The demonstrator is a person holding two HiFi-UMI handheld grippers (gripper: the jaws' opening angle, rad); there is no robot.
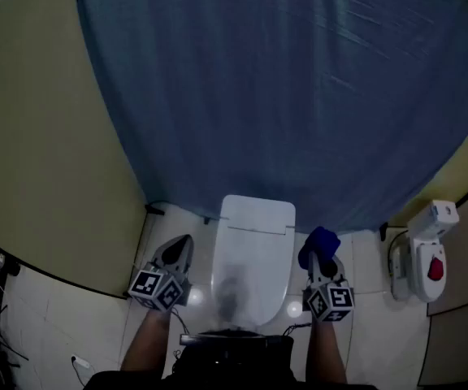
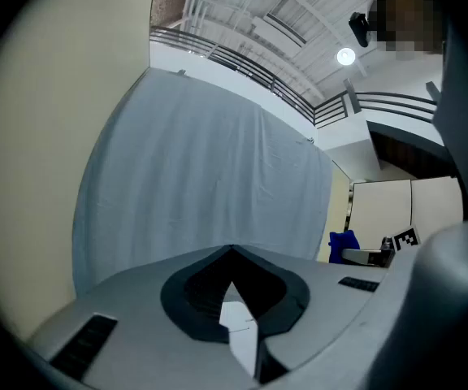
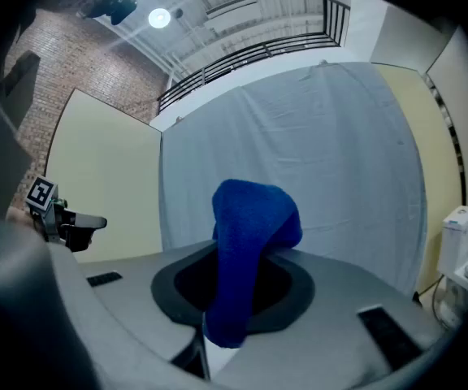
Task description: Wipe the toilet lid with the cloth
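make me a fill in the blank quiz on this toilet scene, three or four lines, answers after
The cloth is clamped in the ____ gripper. The cloth's colour is ____. The toilet lid lies ____ the left gripper and the right gripper. The left gripper holds ____.
Missing words: right; blue; between; nothing.

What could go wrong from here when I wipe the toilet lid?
1. The cloth sits bunched in the right tool, so it might wipe only a narrow strip of the toilet lid, or slip out under pressure.
2. If the wad folds aside, the tool's bare tips might scrape the lid.
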